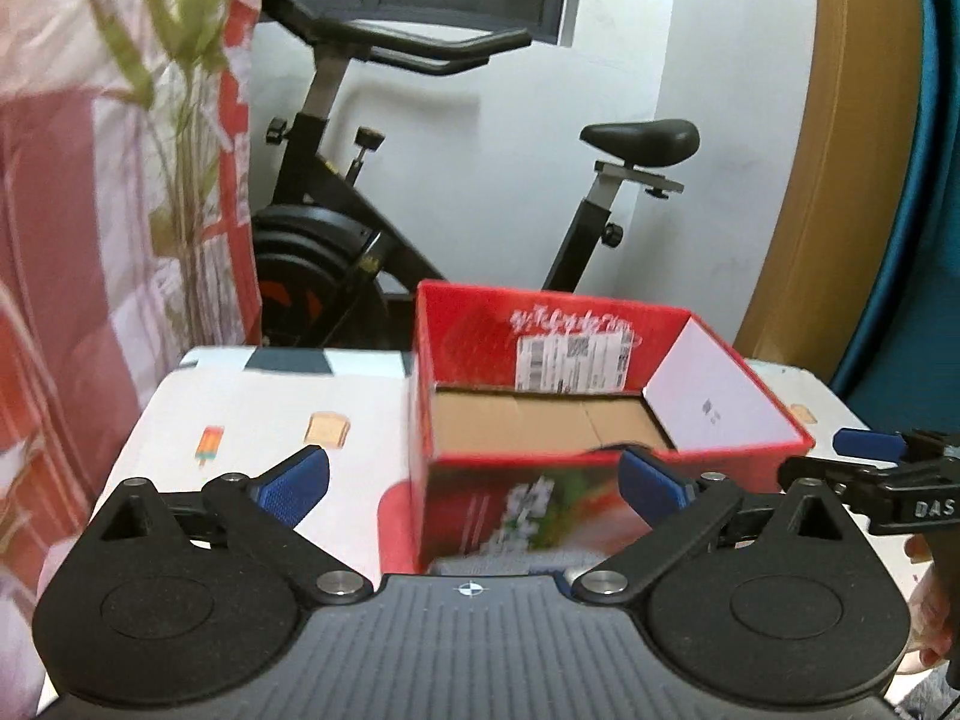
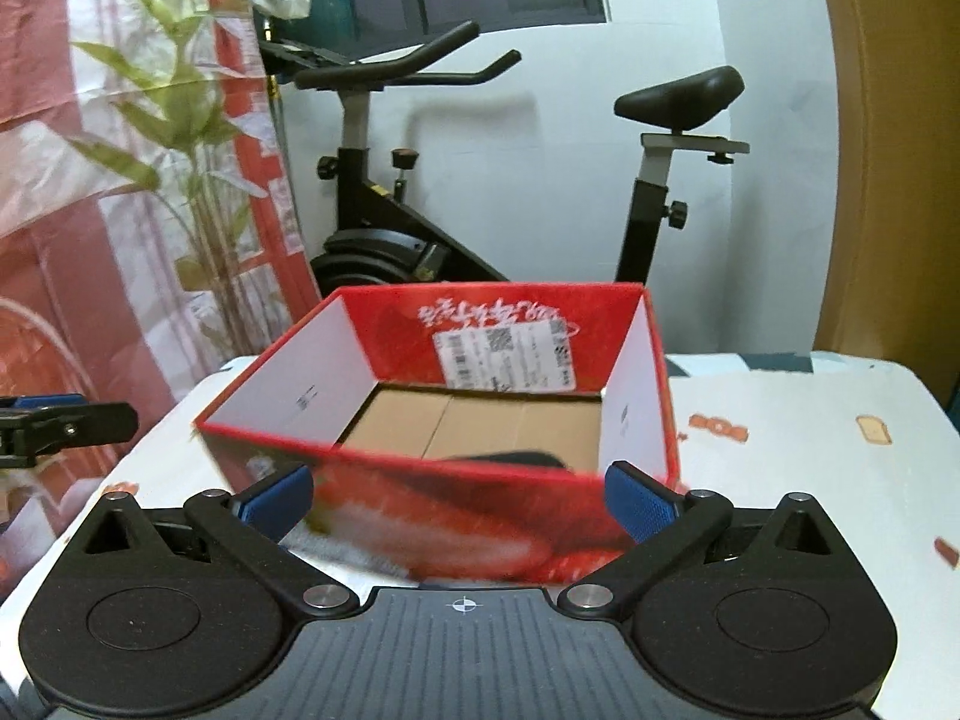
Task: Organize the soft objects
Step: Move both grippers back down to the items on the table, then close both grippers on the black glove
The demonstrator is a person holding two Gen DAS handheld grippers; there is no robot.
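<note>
Left hand-held gripper (image 1: 474, 483) is spread wide, blue pads (image 1: 297, 483) far apart, nothing between them, nothing gripped. Dead ahead and just beyond its fingertips sits the red box (image 1: 600, 414), a touch to the right of centre in the left wrist view. Over on the right, the right hand-held gripper (image 2: 459, 501) is equally wide open and empty-handed, its blue pads (image 2: 636, 504) flanking the near wall of the same red box (image 2: 456, 420); whether they touch the cardboard I cannot tell, the near face is blurred.

The box is open-topped, glossy red outside with a strawberry picture on the near side, white inner side walls, a brown cardboard floor (image 2: 474, 426) and a shipping label (image 2: 504, 360) stuck on the inside of the far wall. A dark shape (image 2: 510, 457) lies low against the near wall inside; too hidden to name.

Everything stands on the worktop (image 2: 810, 420), covered in a white cloth printed with toast and ice lollies. Beyond it, at the far wall, an exercise bike (image 2: 384, 240); at far left, a red-and-white curtain (image 1: 72, 210) with green leaves.
</note>
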